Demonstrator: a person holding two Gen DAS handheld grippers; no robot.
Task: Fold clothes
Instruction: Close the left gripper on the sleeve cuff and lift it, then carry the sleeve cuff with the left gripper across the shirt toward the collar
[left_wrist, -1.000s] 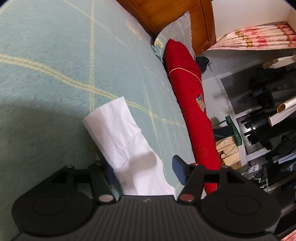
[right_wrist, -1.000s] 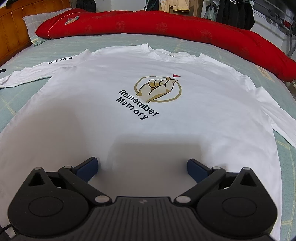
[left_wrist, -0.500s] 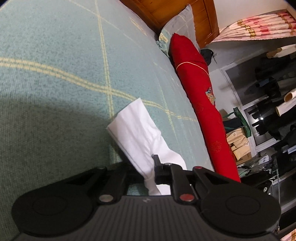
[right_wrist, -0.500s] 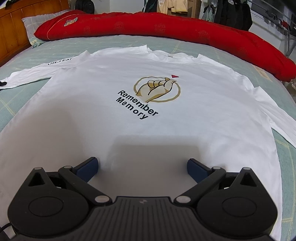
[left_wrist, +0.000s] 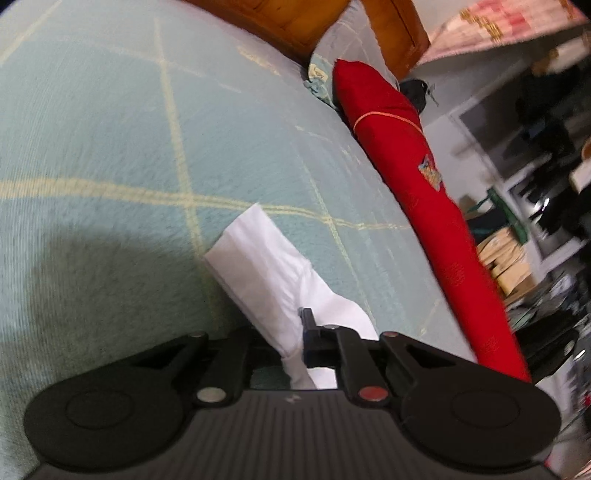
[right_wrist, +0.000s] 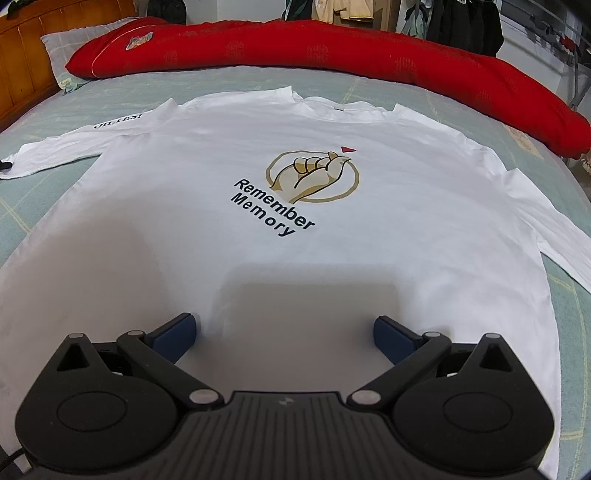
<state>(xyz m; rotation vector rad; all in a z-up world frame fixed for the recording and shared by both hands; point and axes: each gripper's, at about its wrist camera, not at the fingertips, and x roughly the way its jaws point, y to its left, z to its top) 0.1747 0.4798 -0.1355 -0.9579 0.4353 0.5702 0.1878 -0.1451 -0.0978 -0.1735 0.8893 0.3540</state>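
One white long-sleeved shirt (right_wrist: 280, 258) lies spread flat, print side up, on the bed (right_wrist: 55, 110), its collar toward 12 o'clock in the right wrist view and a gold hand emblem (right_wrist: 312, 175) with the words "Remember Memory" at its centre. Its left sleeve (left_wrist: 266, 266) runs out toward 9 o'clock in that view; the other sleeve trails toward 3 o'clock. The left gripper (left_wrist: 295, 343) has its jaws closing, pinching the sleeve's white cloth near the cuff, with the cuff end lying on the green checked bedspread (left_wrist: 129, 147) toward 11 o'clock in the left wrist view. The right gripper (right_wrist: 284, 332) hovers over the shirt's lower hem area, jaws spread wide with nothing between them. At the far edge, 12 o'clock, stretches a long red bolster (right_wrist: 332, 48), with a grey pillow (right_wrist: 62, 44) and wooden headboard (right_wrist: 22, 59) at 10 o'clock.
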